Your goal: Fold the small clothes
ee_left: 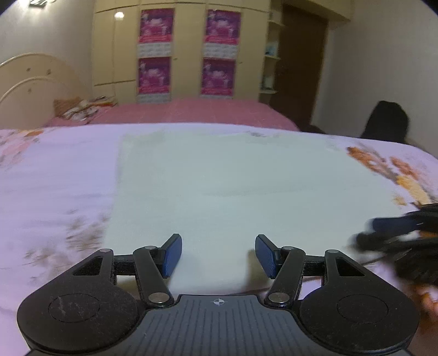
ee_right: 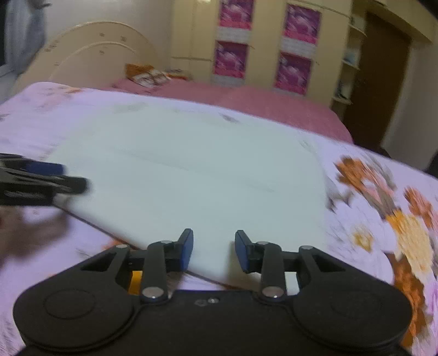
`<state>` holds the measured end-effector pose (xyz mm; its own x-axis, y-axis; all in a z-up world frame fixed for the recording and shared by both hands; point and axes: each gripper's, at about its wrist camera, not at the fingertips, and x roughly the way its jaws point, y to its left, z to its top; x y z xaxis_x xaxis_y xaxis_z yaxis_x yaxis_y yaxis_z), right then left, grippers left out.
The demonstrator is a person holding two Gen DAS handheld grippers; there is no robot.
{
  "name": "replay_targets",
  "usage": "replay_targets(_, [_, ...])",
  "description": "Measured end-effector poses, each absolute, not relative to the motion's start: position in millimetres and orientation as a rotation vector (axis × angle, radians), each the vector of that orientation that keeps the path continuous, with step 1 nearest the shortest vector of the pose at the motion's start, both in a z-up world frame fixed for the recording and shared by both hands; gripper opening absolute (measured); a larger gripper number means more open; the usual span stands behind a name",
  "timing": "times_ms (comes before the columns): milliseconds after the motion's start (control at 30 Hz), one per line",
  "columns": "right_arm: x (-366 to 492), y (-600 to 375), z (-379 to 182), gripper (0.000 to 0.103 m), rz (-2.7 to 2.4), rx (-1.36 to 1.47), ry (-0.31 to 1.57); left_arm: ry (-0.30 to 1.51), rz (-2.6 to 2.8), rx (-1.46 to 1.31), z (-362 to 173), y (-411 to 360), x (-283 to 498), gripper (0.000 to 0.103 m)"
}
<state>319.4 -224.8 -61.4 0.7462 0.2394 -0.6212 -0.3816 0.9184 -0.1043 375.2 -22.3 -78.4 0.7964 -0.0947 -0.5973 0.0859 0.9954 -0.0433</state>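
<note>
Nearest, the left tool (ee_left: 218,253) and right tool (ee_right: 214,250) both stand released, blue pads apart, at the near edge of the pale cloth (ee_left: 232,178). That cloth lies flat on the floral bedspread (ee_left: 54,175). Beyond the cloth comes a pink bed (ee_left: 191,113), then the cream wardrobe (ee_left: 186,49) with pink posters (ee_left: 156,26).

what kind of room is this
Most likely a bedroom at home. A bed with a pink sheet and a curved headboard stands behind, a tall wardrobe lines the far wall, and the pale cloth lies on a flowered bedspread.
</note>
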Motion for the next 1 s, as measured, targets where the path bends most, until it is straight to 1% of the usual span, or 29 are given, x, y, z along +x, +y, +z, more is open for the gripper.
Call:
replay_targets(100, [315.1,-207.2,-66.0,0.033,0.386,-0.228,0.656,0.656,-0.128,0.028,-81.5,-42.9,376.2,0.059])
replay_targets(200, [314.0,-214.2,-72.2,0.033,0.359,-0.250,0.682,0.676,-0.097,0.026,-86.4,-29.4,373.9,0.059])
replay_targets(333, [311.1,-269.9,-70.5,0.034,0.204,-0.199,0.705,0.674,-0.034,-0.003,-88.7,11.1,361.3,0.059])
replay_targets(433, [310.5,-299.4,-73.1,0.034,0.207,-0.123,0.721,0.682,-0.021,0.003,-88.8,14.2,362.0,0.059])
replay_targets(533, [313.0,-288.9,-74.2,0.035,0.194,-0.166,0.719,0.691,-0.015,-0.003,-83.1,6.1,365.9,0.059])
replay_targets(567, [313.7,-286.0,-71.8,0.033,0.187,-0.168,0.716,0.695,-0.013,0.003,-83.5,4.1,366.2,0.059])
replay_targets(667, [307.5,-279.1,-60.2,0.033,0.197,-0.132,0.667,0.696,-0.012,0.006,-90.9,6.8,363.4,0.059])
replay_targets(767, [313.1,-276.1,-74.6,0.034,0.195,-0.146,0.728,0.712,-0.001,0.000,-87.1,7.7,364.4,0.059])
replay_targets(933, [305.7,-272.2,-61.3,0.033,0.213,-0.131,0.673,0.711,0.004,0.009,-89.4,8.0,360.0,0.059])
replay_targets(1000, [308.4,-268.2,-67.5,0.034,0.220,-0.143,0.698,0.715,0.006,0.012,-89.1,7.7,359.5,0.059])
